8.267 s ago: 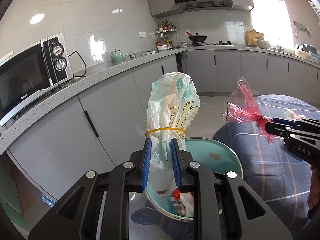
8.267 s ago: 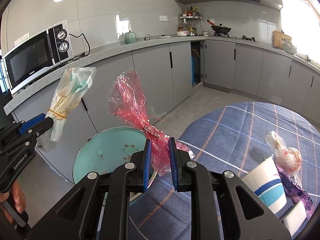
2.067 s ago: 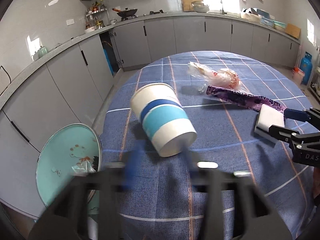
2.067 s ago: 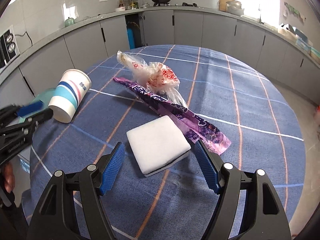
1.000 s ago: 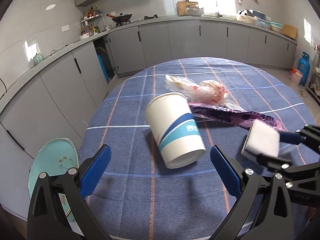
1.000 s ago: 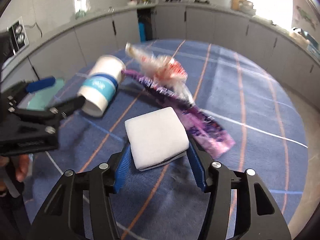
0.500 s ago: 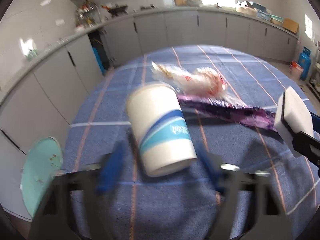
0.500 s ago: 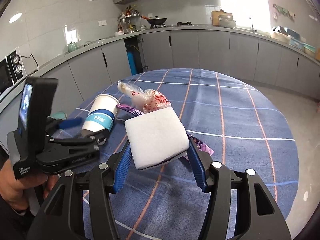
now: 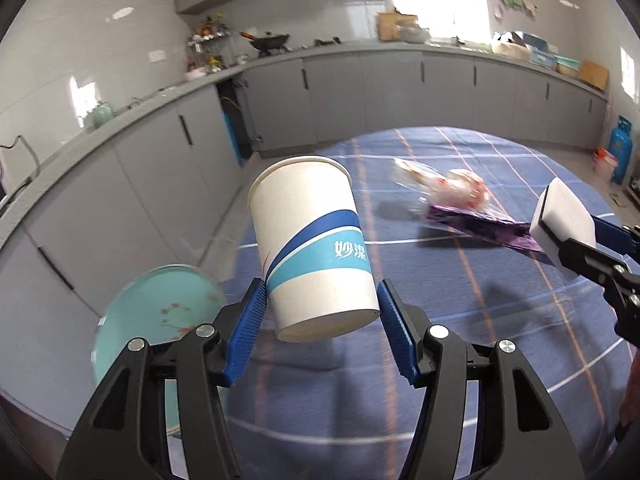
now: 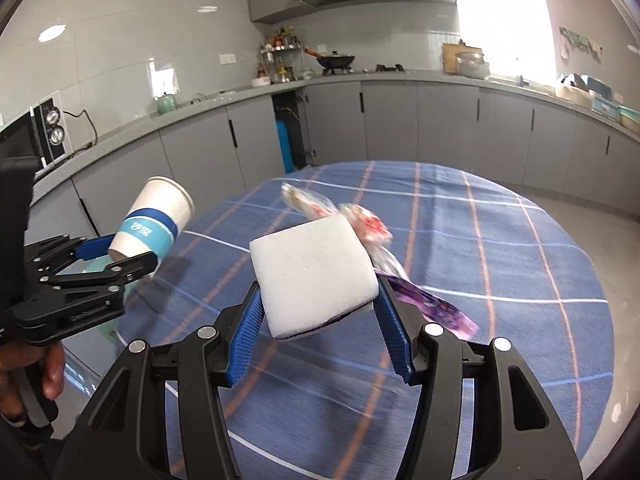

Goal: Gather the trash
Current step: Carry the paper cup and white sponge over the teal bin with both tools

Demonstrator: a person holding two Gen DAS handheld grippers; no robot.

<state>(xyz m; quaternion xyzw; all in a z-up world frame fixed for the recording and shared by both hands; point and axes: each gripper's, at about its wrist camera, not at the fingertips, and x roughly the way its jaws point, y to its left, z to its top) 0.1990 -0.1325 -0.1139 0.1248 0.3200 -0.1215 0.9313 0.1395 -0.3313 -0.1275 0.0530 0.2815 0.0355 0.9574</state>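
Observation:
A white paper cup (image 9: 316, 248) with blue bands hangs tilted above the table, and my left gripper (image 9: 320, 286) is shut on its lower part. The right wrist view shows that cup (image 10: 154, 224) at the left, in the left gripper (image 10: 120, 258), held by a person's hand. My right gripper (image 10: 318, 292) is shut on a white foam block (image 10: 316, 276), lifted off the cloth. The same block (image 9: 564, 220) appears at the right edge of the left wrist view. A clear bag with red print (image 9: 452, 192) and a purple wrapper (image 9: 480, 226) lie on the table.
The round table (image 9: 480, 320) has a blue checked cloth. A teal bin (image 9: 152, 312) with scraps inside stands on the floor beside the table's left edge. Grey cabinets (image 10: 440, 120) and a countertop run along the walls behind. A microwave (image 10: 52, 132) sits at far left.
My left gripper has gone from wide open around the lying cup to shut on it and has lifted it off the cloth. My right gripper has risen a little with the block.

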